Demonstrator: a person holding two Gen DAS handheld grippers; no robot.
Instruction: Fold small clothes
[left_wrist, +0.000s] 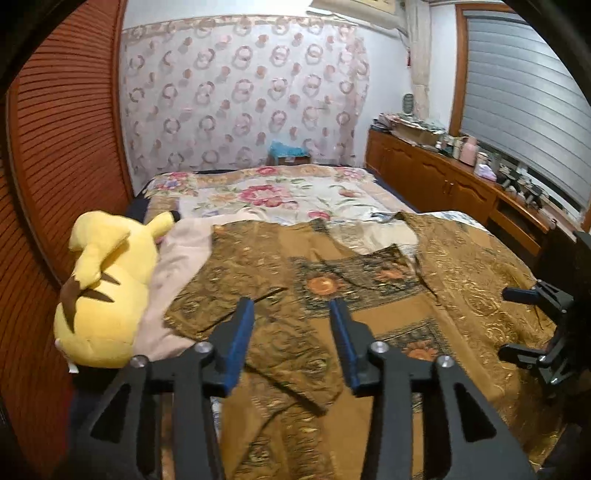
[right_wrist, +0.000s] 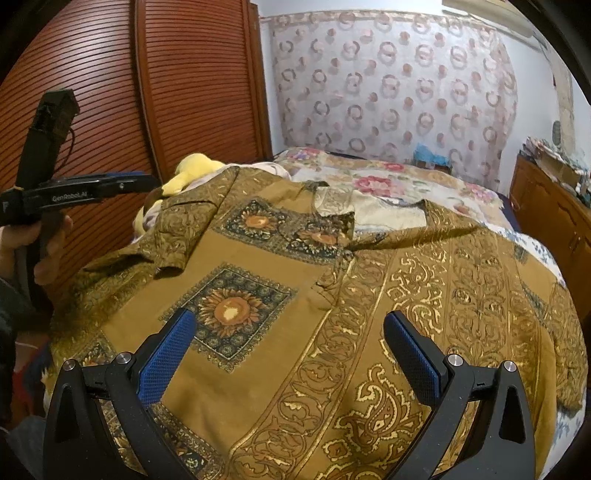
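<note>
A brown shirt with gold and sunflower print (left_wrist: 373, 314) (right_wrist: 258, 251) lies spread flat on the bed, collar toward the far end. Its left sleeve (left_wrist: 236, 291) (right_wrist: 173, 236) is folded in over the body. My left gripper (left_wrist: 290, 304) hovers just above that sleeve, open, with nothing between its blue pads; in the right wrist view the left gripper (right_wrist: 144, 182) shows from the side, held by a hand (right_wrist: 48, 251). My right gripper (right_wrist: 290, 315) is open above the shirt's lower front, empty, and it shows at the right edge (left_wrist: 506, 323) of the left wrist view.
A yellow plush toy (left_wrist: 103, 288) (right_wrist: 192, 166) and a pink cloth (left_wrist: 177, 266) lie at the shirt's left. A floral bedspread (left_wrist: 277, 192) covers the far half of the bed. Slatted wooden doors (left_wrist: 55, 147) stand on the left, a cluttered low cabinet (left_wrist: 443, 177) on the right.
</note>
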